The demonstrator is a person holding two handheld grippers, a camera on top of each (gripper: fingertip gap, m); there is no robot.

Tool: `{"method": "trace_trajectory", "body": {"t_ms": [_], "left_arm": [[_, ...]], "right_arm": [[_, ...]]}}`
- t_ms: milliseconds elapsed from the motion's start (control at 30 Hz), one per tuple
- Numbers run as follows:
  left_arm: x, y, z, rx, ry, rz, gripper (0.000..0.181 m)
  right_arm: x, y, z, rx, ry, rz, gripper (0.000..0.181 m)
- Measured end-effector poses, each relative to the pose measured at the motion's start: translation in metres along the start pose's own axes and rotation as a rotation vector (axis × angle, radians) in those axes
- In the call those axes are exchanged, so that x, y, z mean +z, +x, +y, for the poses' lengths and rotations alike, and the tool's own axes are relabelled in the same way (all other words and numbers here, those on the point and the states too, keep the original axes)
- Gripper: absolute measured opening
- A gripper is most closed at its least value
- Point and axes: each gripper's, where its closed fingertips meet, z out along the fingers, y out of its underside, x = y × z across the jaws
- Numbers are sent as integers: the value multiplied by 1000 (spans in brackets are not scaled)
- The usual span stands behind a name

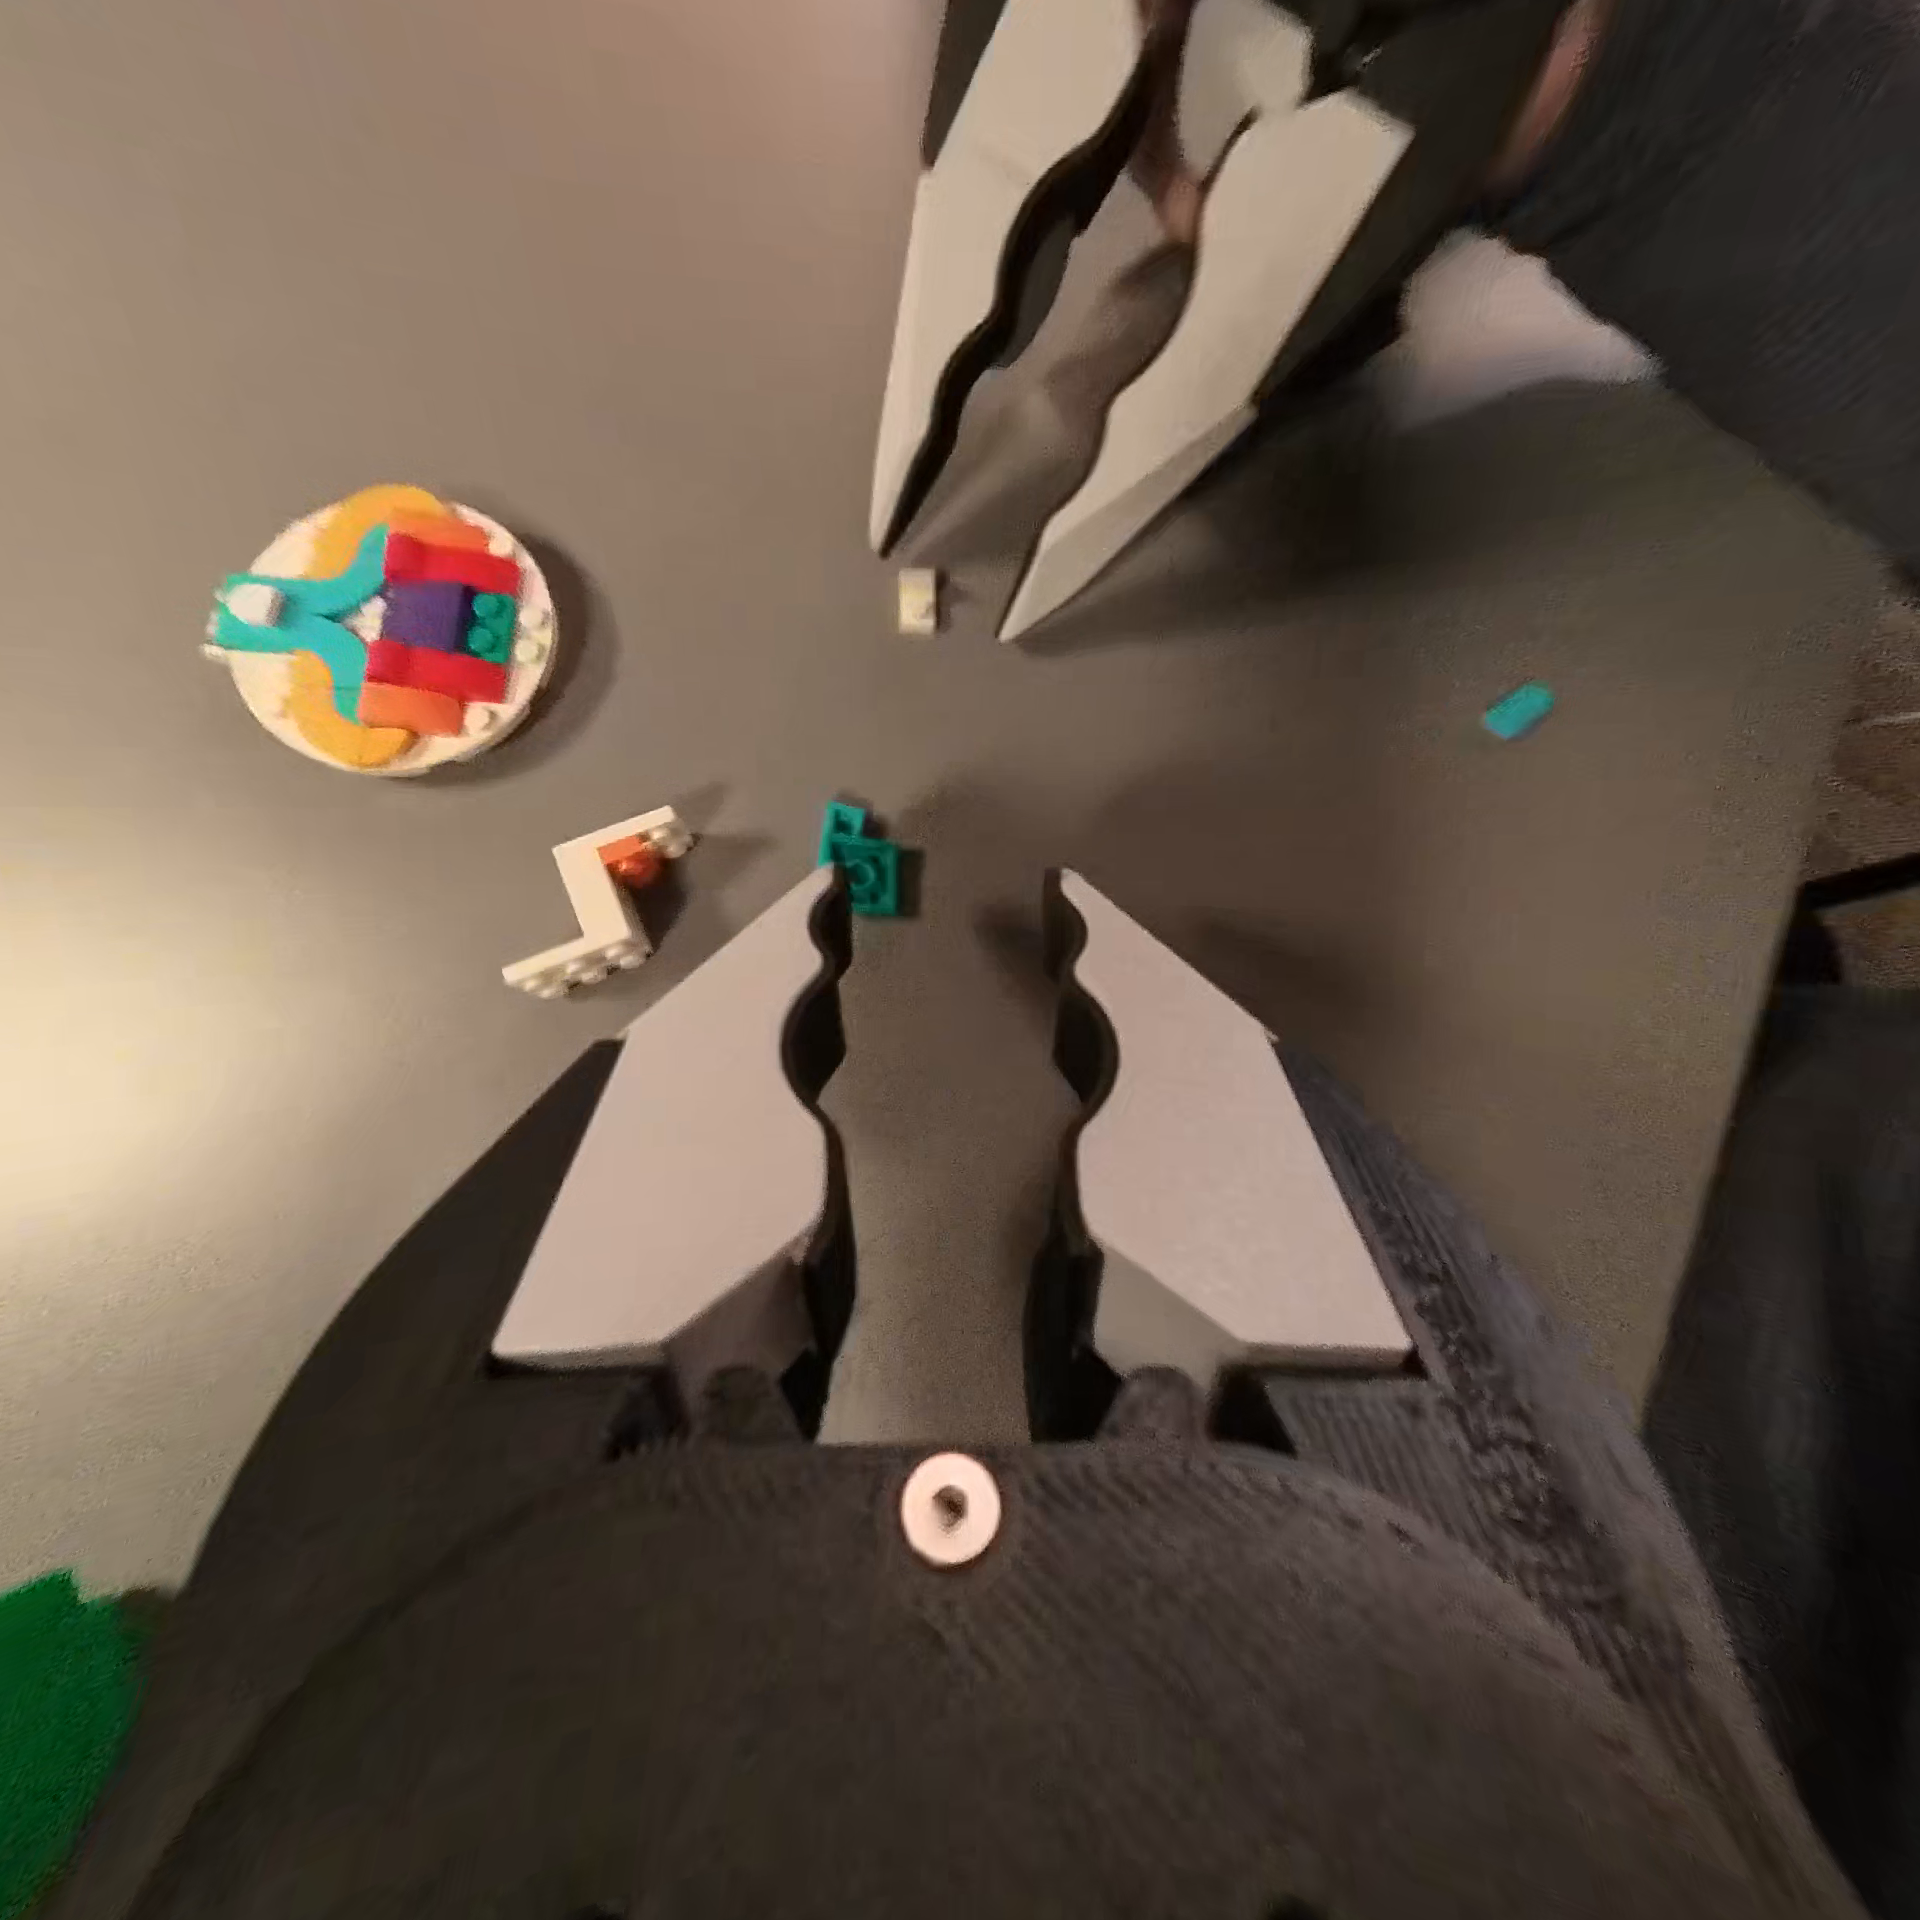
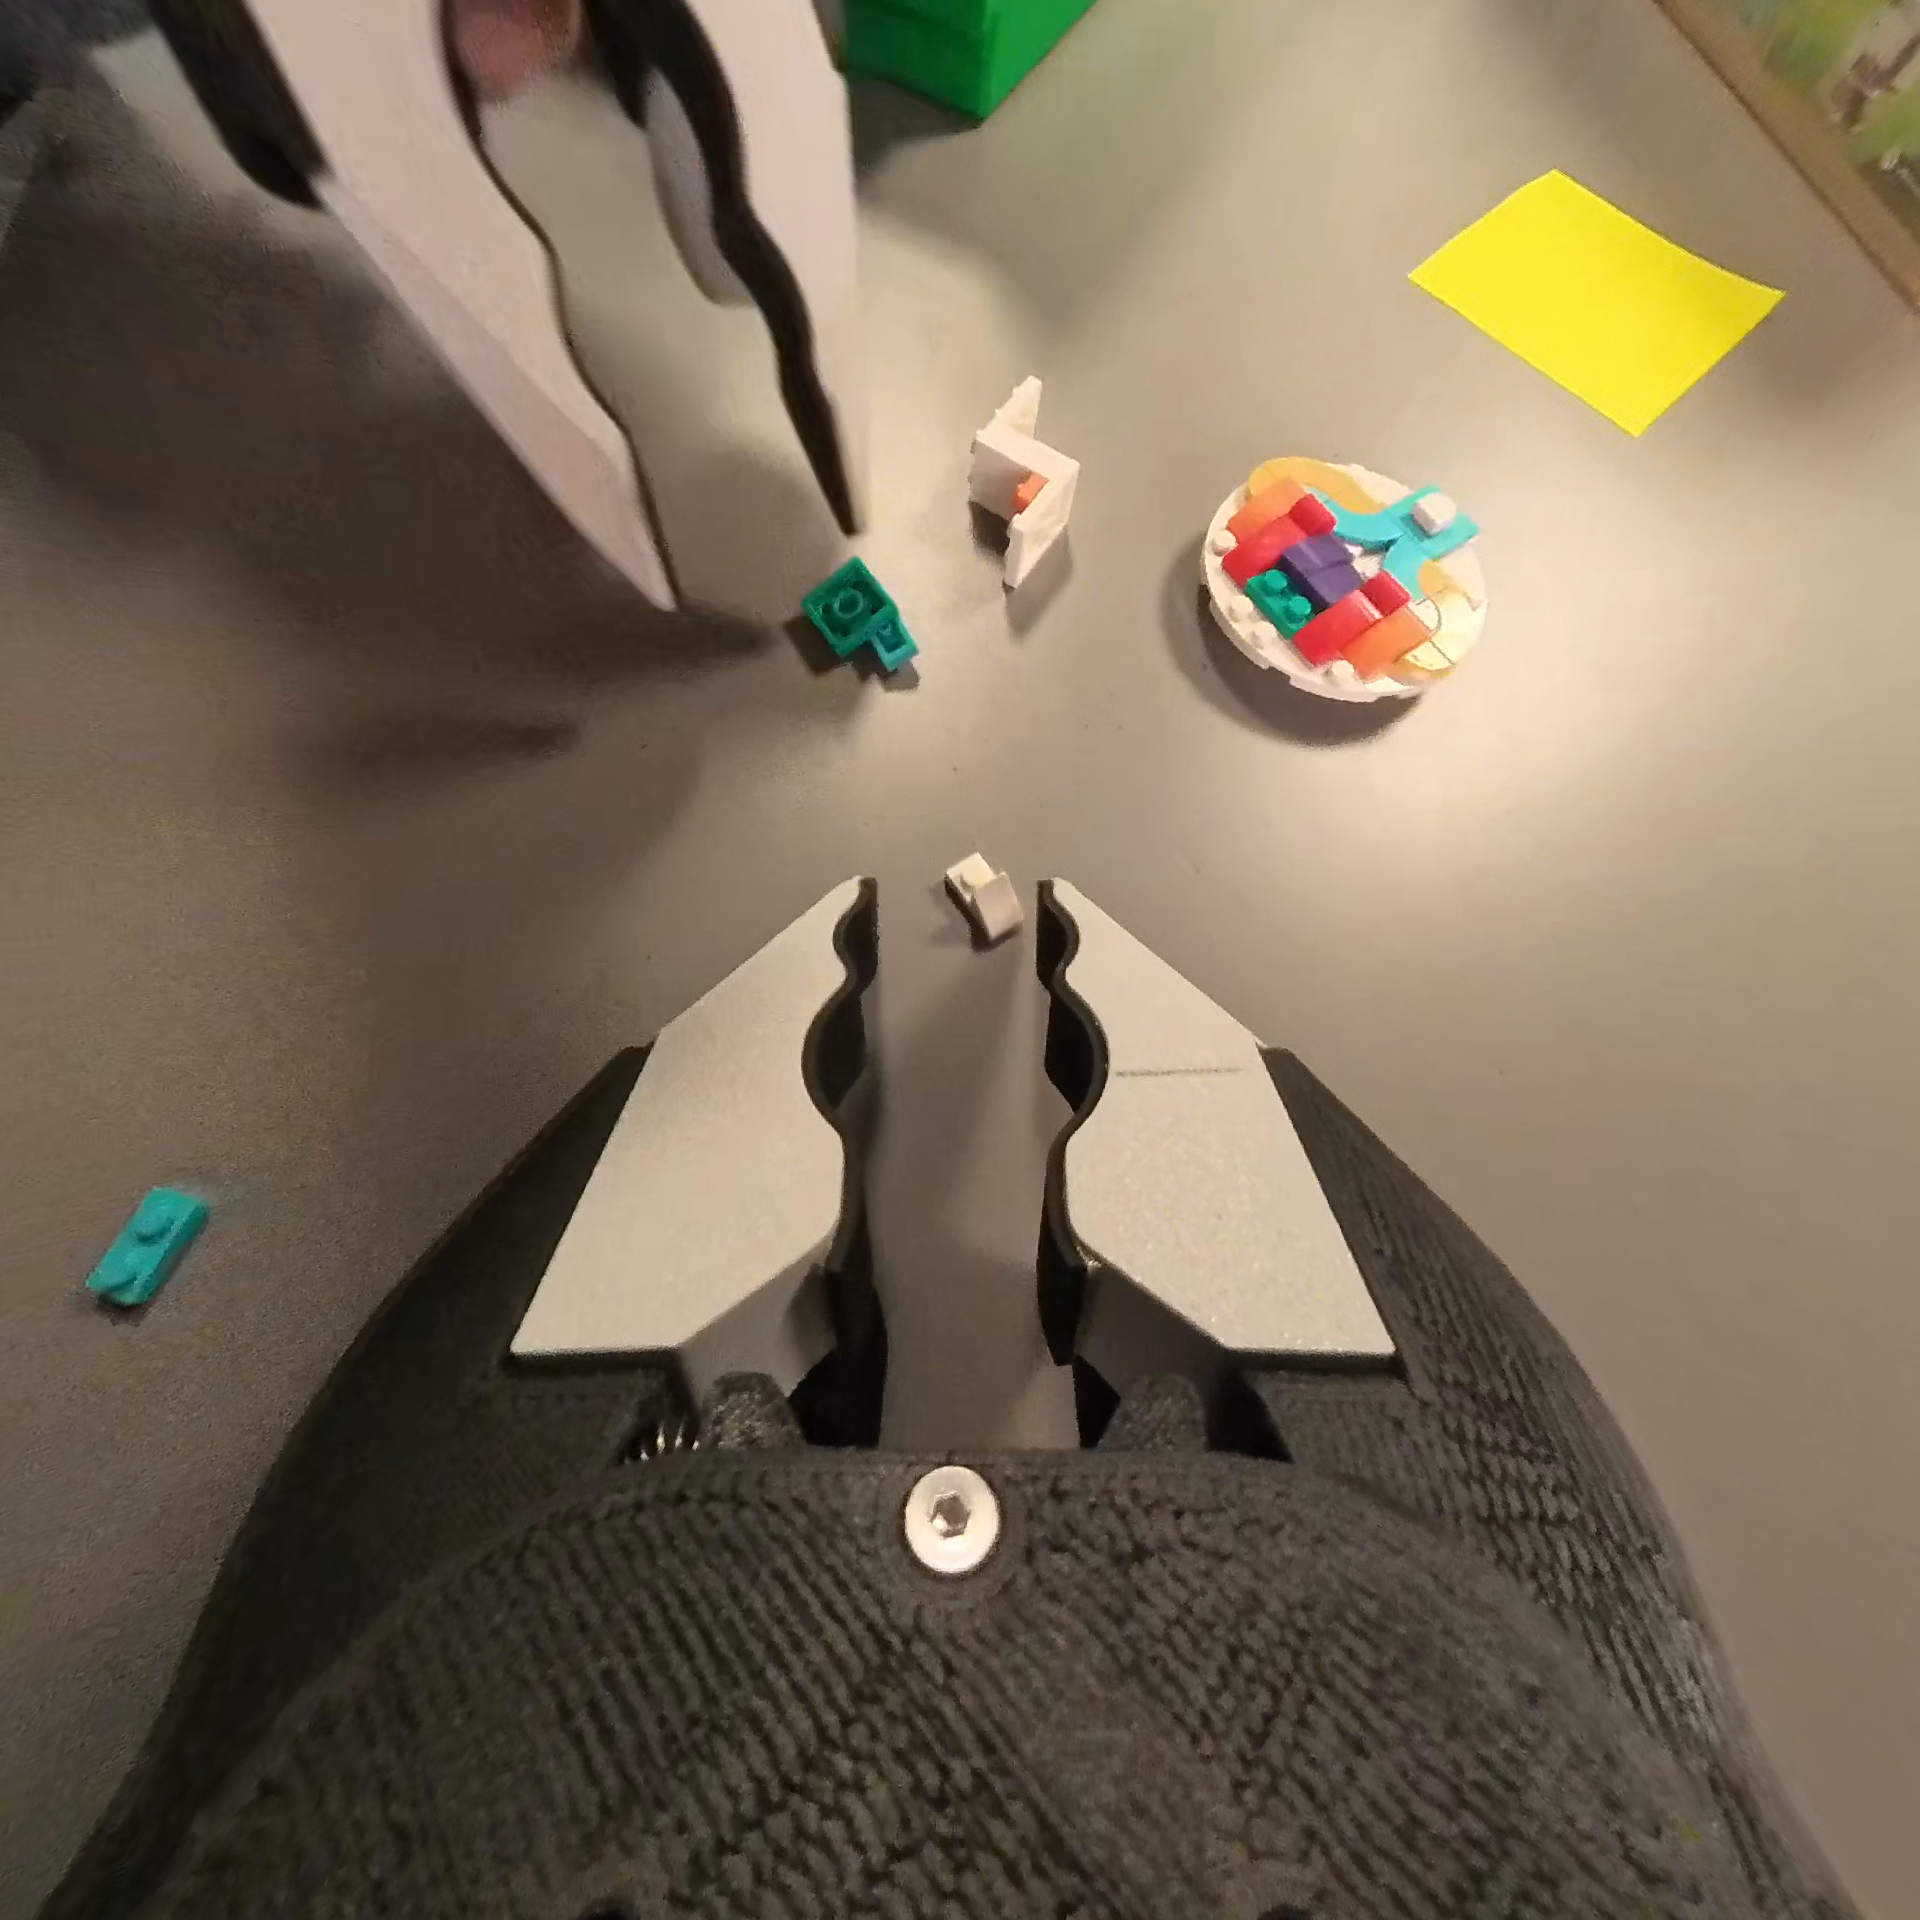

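On the grey table [image 2: 1455,935], two grippers point at each other with little bricks lying between them. The left gripper [image 1: 945,883] has its jaws apart and holds nothing — a dark green brick piece [image 1: 868,862] lies just by one tip. The right gripper [image 2: 956,894] is open too, and a tiny white brick [image 2: 982,899] sits on the table between its tips, not squeezed. Off to the side rest a bent white piece [image 2: 1023,478] with an orange bit inside and a round white plate [image 2: 1345,577] stacked with bright bricks. A small teal flat brick [image 2: 145,1245] lies far off alone — also a yellow paper square [image 2: 1595,296] and a green block [image 2: 951,47].
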Motion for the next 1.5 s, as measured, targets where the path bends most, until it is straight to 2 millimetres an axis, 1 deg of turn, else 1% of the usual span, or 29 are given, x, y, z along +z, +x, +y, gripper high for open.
{"method": "trace_trajectory", "body": {"t_ms": [67,133,200,233,300,333,400,467,500,533,600,667,700,800,900,933,967,1033,1100,1133,1167,1200,1233,1267,1300,1333,1400,1433,1500], "left_arm": [[13,-9,8,-1,-49,-23,36],[19,-12,12,14,-73,-39,35],[20,-14,11,42,-80,-62,29],[21,-12,11,53,-87,-53,16],[18,-12,11,58,-103,-56,16],[12,-13,8,66,-86,-78,15],[-18,-22,-3,58,-12,-152,15],[-62,-39,-12,8,76,-260,15],[-87,-52,-10,-36,101,-330,15],[-111,-68,-2,-88,105,-407,15],[-146,-89,18,-176,92,-475,15],[-168,-108,35,-246,97,-512,15],[-174,-114,45,-277,82,-515,15],[-179,-124,67,-351,43,-492,15],[-179,-129,80,-401,-15,-490,16],[-179,-132,85,-414,-44,-504,20],[-178,-134,92,-434,-84,-518,31],[-174,-137,103,-464,-165,-544,46],[-174,-139,106,-458,-207,-610,54],[-175,-138,99,-435,-193,-652,55],[-174,-134,84,-388,-138,-677,55],[-171,-125,62,-321,-57,-685,54],[-162,-111,37,-240,31,-657,53],[-148,-91,13,-151,112,-587,52],[-128,-67,-8,-64,173,-479,47],[-106,-43,-23,7,207,-363,42],[-60,-8,-37,79,207,-166,37],[-38,1,-40,103,193,-104,35],[-1,7,-41,138,144,-27,34]], "right_arm": [[2,-1,2,-7,-13,-1,27],[2,0,1,-8,-12,1,26],[1,1,1,-2,-6,0,25],[1,1,1,1,-5,1,24],[2,1,1,-1,-8,3,22],[2,1,1,-6,-12,4,21],[3,1,1,-15,-16,8,19],[3,1,1,-16,-17,7,18],[4,1,1,-12,-18,7,16],[4,2,1,-8,-19,8,15],[4,2,2,-4,-19,8,14],[4,3,2,-5,-20,12,13],[4,3,2,-5,-20,13,13],[4,3,2,-3,-21,16,12],[4,3,2,-4,-21,20,10],[4,3,2,-4,-22,18,9],[4,2,2,-4,-22,17,9],[4,2,2,-4,-22,16,9],[4,2,2,-3,-22,17,9],[4,2,2,-2,-22,17,9],[3,2,2,-1,-22,15,9],[3,2,2,0,-21,12,11],[2,1,2,0,-20,9,13],[1,2,3,0,-17,10,15],[-2,4,3,4,-5,14,17],[-5,6,1,13,17,17,18],[-14,14,-3,33,72,49,18],[-19,20,-5,37,101,80,18],[-30,34,-9,32,162,162,18]]}}
